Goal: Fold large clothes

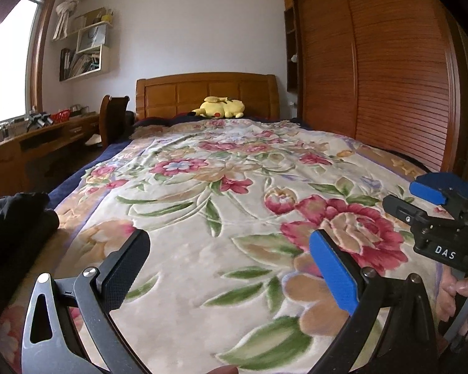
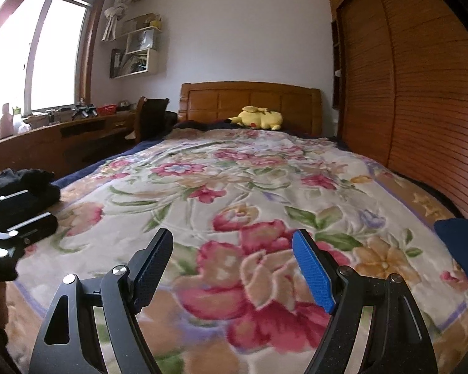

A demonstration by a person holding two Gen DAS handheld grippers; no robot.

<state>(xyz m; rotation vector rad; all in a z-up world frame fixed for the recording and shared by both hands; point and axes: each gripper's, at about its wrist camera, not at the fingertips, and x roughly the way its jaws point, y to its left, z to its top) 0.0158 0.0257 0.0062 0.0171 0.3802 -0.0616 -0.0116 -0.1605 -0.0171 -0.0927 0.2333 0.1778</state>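
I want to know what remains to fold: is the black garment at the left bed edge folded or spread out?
Cannot tell. The black garment lies bunched at the edge, mostly out of frame.

The crumpled black garment (image 1: 14,218) at the bed's left side runs off the left wrist picture's edge; in the right wrist view the left gripper (image 2: 18,218) covers part of it. A dark blue cloth (image 2: 461,249) is cut by that view's right edge. The small items on the long wooden table (image 2: 62,143) under the window are too small to tell.
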